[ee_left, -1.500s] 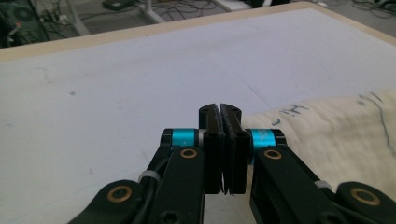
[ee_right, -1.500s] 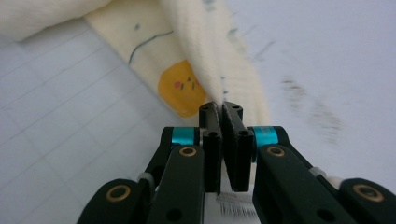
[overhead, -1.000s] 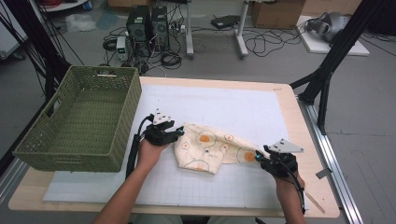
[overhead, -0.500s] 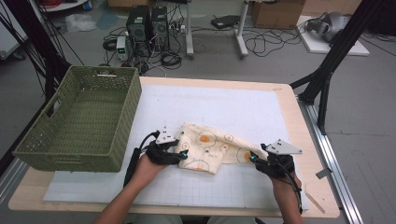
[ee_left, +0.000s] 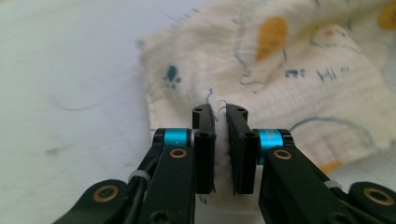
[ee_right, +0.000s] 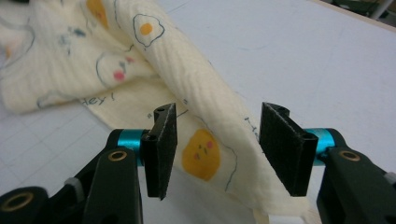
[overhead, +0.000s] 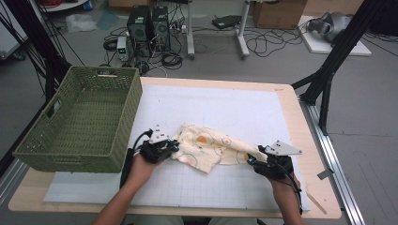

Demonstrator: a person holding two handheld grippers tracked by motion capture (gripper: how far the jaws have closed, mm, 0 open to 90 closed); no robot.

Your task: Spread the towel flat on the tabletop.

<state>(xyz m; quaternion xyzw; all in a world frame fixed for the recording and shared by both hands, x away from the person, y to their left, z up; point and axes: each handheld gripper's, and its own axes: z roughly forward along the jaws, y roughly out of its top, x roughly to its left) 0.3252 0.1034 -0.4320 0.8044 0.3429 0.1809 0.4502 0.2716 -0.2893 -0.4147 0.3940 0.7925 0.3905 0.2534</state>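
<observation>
A cream cloth [overhead: 206, 147] printed with fried eggs and doodles lies crumpled on the white mat [overhead: 244, 108]. My left gripper [overhead: 174, 146] is at the cloth's left edge. In the left gripper view its jaws have just been closing and now stand shut [ee_left: 220, 112] on a fold of the cloth [ee_left: 280, 93]. My right gripper [overhead: 253, 157] is at the cloth's right end. Its jaws have opened wider in the last second and stand open [ee_right: 217, 126]. A ridge of the cloth [ee_right: 140, 60] runs between the pads [ee_right: 163, 140], which do not press on it.
A green woven basket [overhead: 70, 159] stands at the table's left, close to my left hand. The wooden table edge [overhead: 305, 140] runs just right of my right hand. Black stand legs, cables and computer boxes are on the floor beyond.
My left gripper has slid right and down onto the cloth's left edge and closed on it. The right hand has stayed at the cloth's right end.
</observation>
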